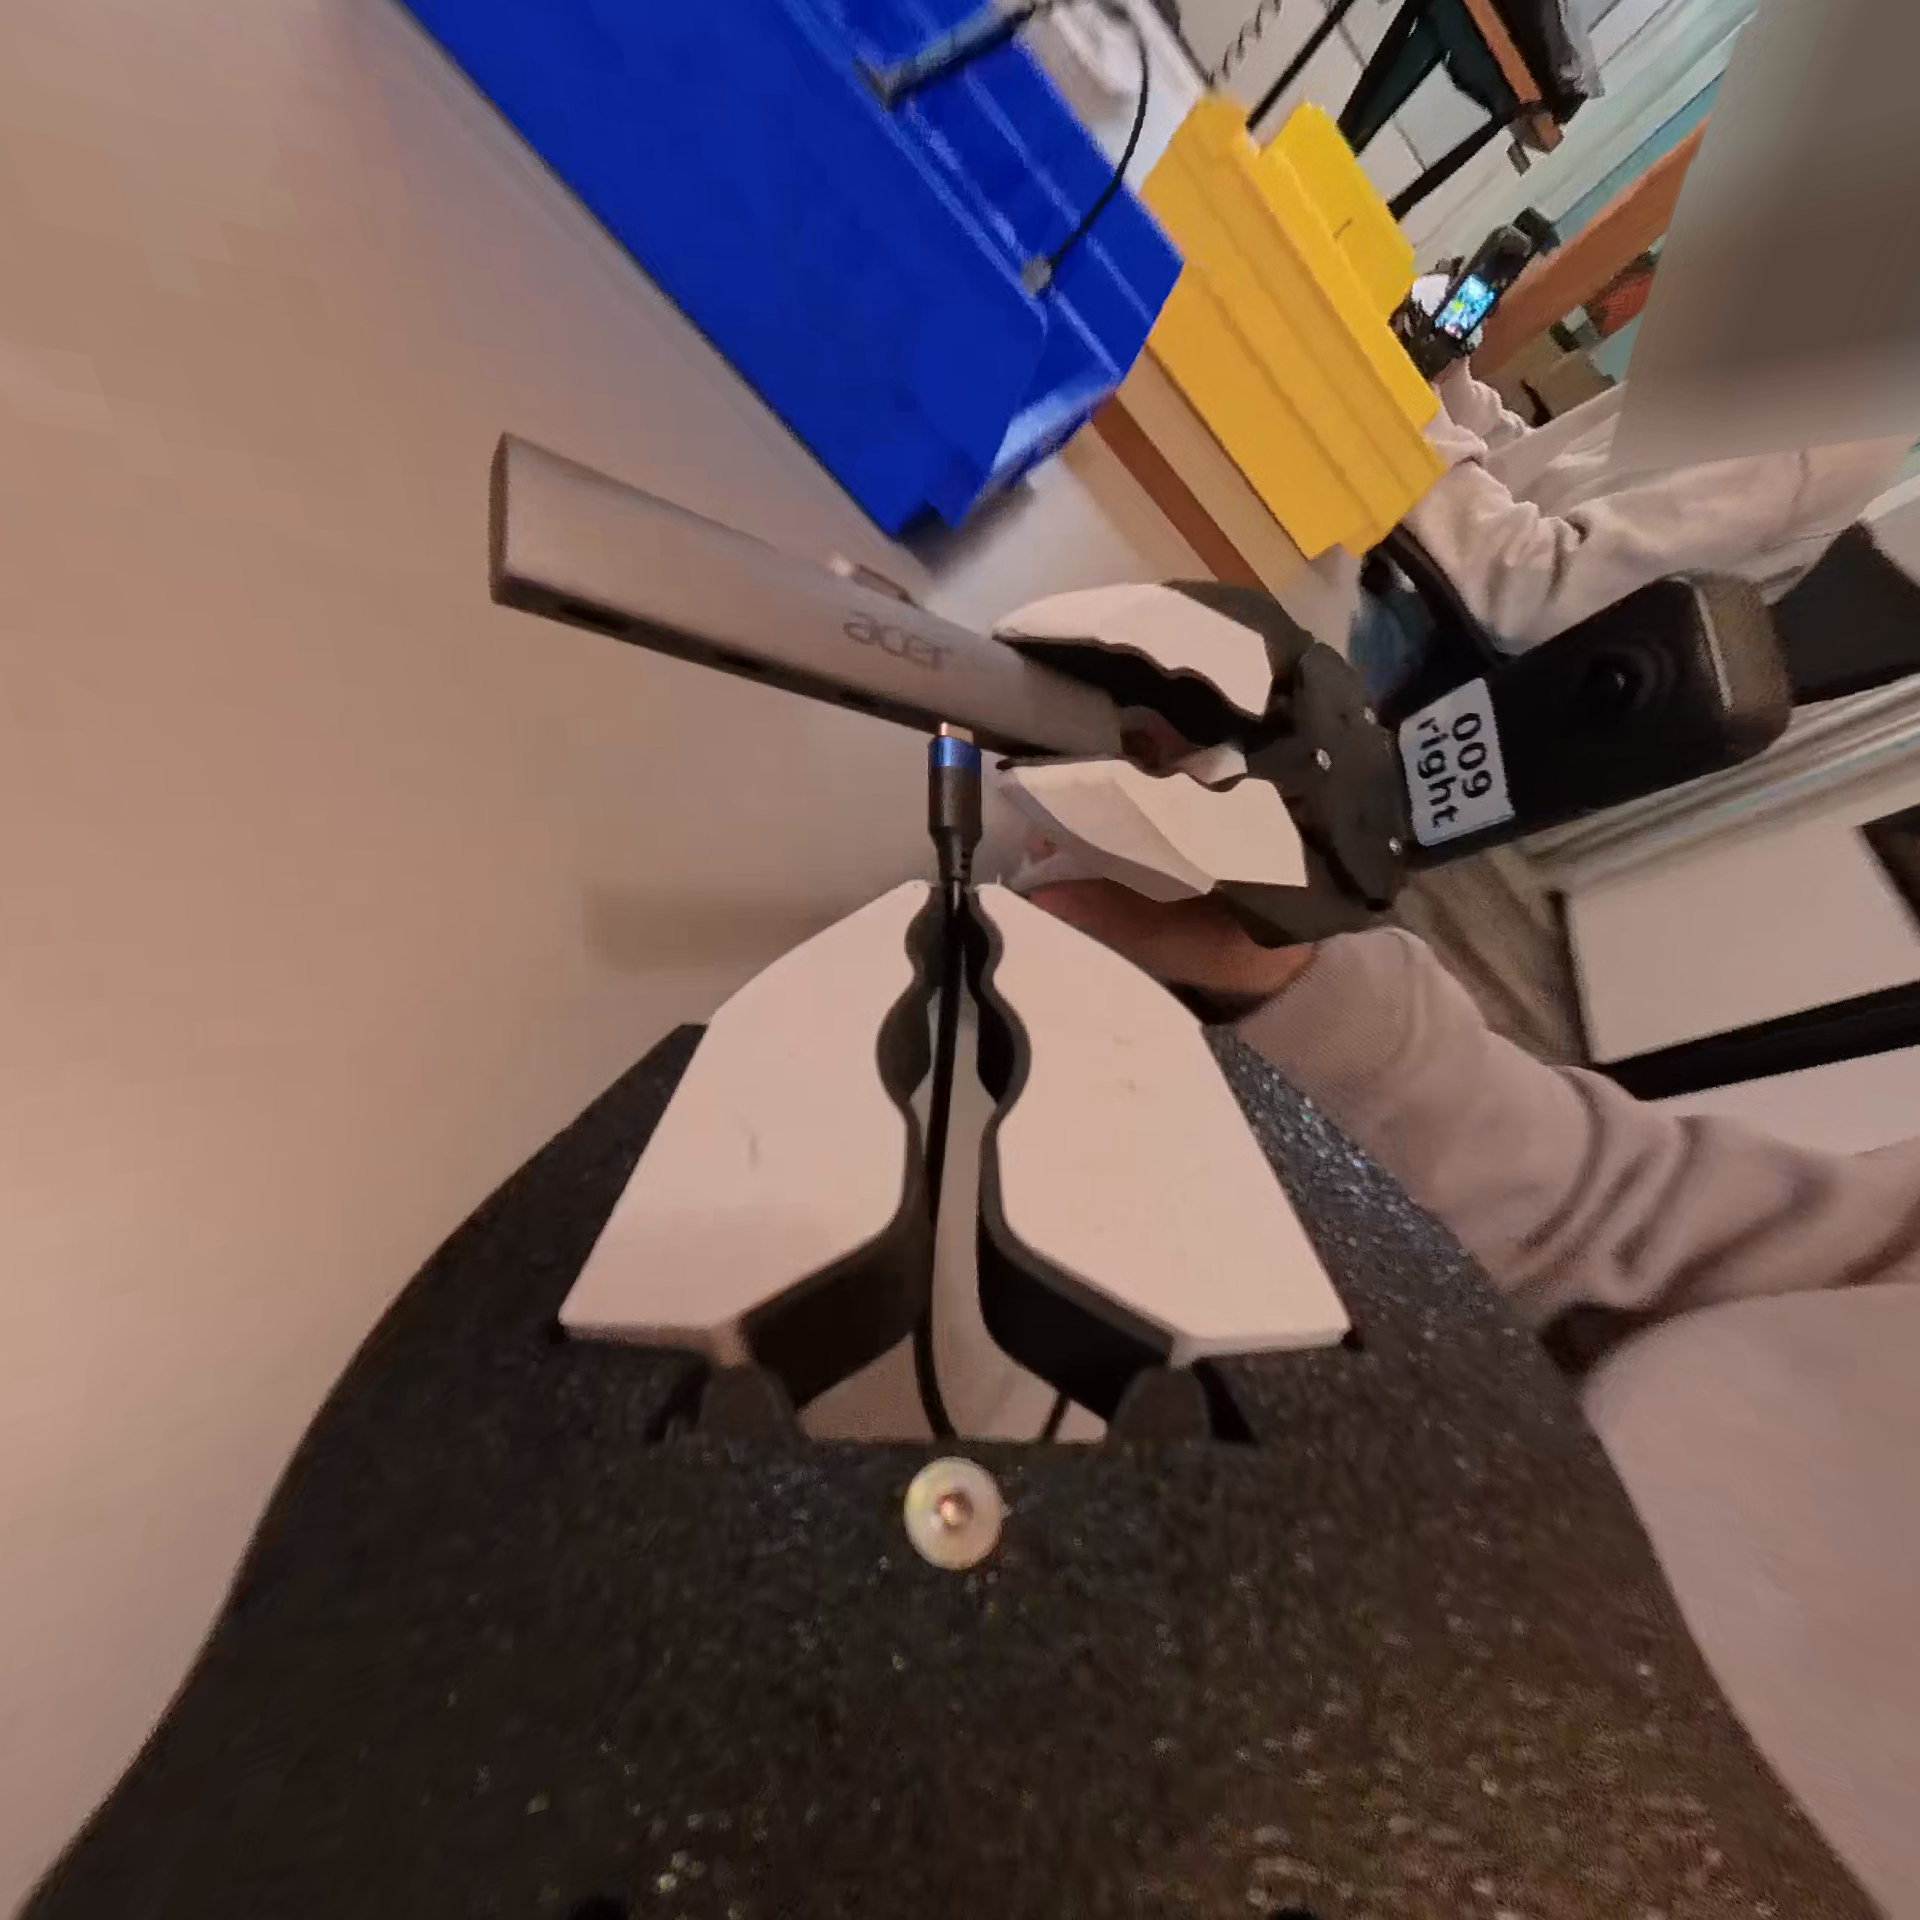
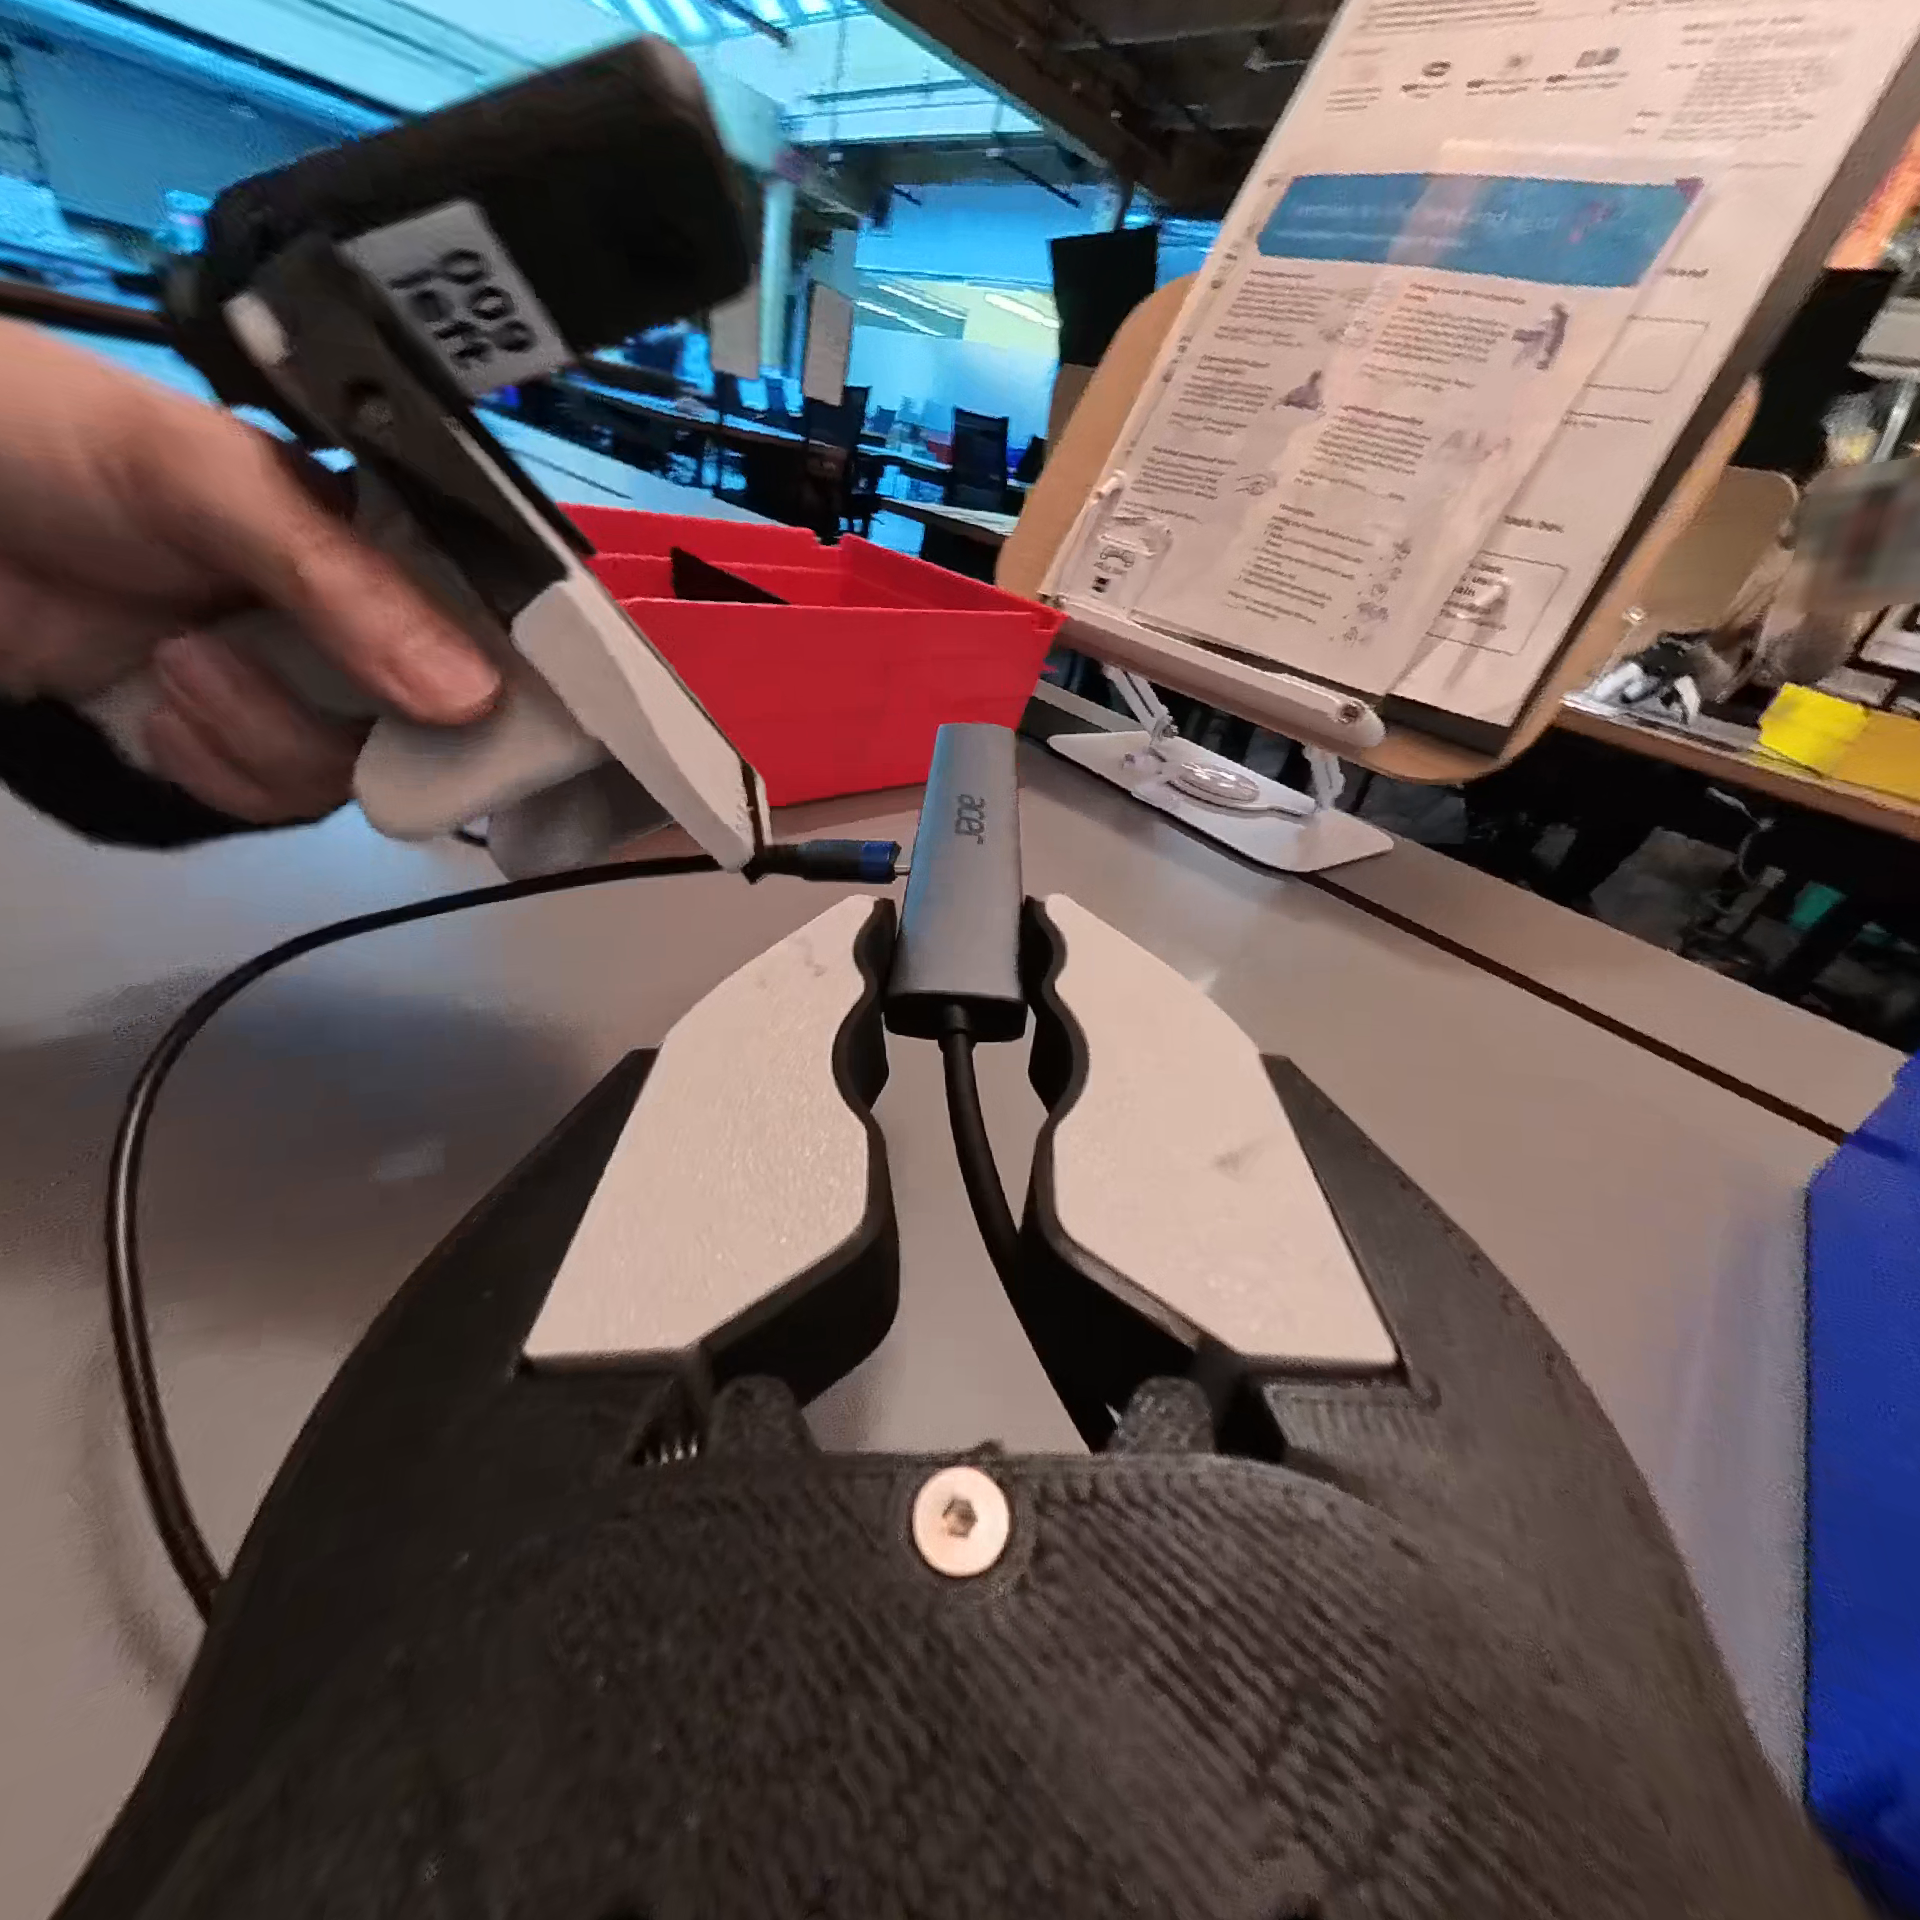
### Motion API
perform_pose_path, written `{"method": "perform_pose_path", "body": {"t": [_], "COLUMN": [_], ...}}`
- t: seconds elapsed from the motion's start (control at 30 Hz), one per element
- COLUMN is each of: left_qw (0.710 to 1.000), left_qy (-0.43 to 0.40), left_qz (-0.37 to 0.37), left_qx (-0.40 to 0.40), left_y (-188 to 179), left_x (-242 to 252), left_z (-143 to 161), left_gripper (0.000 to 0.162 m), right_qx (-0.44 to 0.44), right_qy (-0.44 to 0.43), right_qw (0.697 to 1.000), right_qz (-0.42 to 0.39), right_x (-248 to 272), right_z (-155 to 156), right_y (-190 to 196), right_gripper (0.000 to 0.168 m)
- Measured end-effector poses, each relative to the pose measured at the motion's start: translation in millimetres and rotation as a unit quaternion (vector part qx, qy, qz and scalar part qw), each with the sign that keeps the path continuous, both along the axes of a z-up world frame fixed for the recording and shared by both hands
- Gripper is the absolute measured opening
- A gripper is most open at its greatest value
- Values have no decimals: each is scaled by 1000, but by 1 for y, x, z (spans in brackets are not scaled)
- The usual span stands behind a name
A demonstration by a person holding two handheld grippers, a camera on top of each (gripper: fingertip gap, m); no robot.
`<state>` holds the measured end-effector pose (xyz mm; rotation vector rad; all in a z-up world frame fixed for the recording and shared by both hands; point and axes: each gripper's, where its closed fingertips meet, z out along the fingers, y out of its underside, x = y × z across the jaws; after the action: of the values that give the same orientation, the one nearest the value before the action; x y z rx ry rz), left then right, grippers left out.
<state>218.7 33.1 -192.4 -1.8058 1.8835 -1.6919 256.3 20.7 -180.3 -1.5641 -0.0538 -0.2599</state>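
Note:
My right gripper is shut on a slim grey hub and holds it above the table; its own black cord runs back between the jaws. In the left wrist view the hub sticks out to the left of the right gripper. My left gripper is shut on a thin black cable just behind its blue-ringed plug. The plug tip meets the hub's side edge. In the right wrist view the plug reaches the hub from the left, held by the left gripper.
A blue bin and a stack of yellow bins stand on the table beyond the hub. A red bin and a document stand with printed sheets are behind. The cable loops over the grey table at left. There is about 4 centimetres between the tips of the two grippers.

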Motion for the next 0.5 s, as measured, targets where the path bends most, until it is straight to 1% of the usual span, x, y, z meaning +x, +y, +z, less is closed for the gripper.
{"method": "perform_pose_path", "body": {"t": [0.1, 0.17, 0.23, 0.3, 0.37, 0.43, 0.47, 0.5], "left_qw": [992, 975, 951, 934, 923, 922, 923, 923], "left_qy": [-94, -160, -206, -226, -231, -227, -220, -223], "left_qz": [15, 17, 18, 21, 34, 36, 39, 44], "left_qx": [78, 155, 229, 277, 306, 311, 313, 311], "left_y": [0, -1, -3, -4, -2, -2, -1, 0], "left_x": [10, 15, 17, 19, 23, 25, 26, 26], "left_z": [7, 9, 8, 7, 7, 6, 5, 6], "left_gripper": [4, 9, 13, 19, 21, 16, 6, 6], "right_qx": [13, 20, 23, 27, 25, 25, 24, 26], "right_qy": [13, 21, 27, 30, 26, 22, 23, 25], "right_qw": [999, 998, 998, 998, 998, 998, 998, 998], "right_qz": [-32, -48, -53, -55, -51, -55, -47, -49], "right_x": [9, 13, 15, 16, 15, 14, 12, 12], "right_z": [3, 4, 5, 6, 6, 6, 5, 6], "right_y": [-3, -4, -5, -6, -6, -5, -4, -4], "right_gripper": [24, 24, 24, 24, 24, 24, 24, 24]}}
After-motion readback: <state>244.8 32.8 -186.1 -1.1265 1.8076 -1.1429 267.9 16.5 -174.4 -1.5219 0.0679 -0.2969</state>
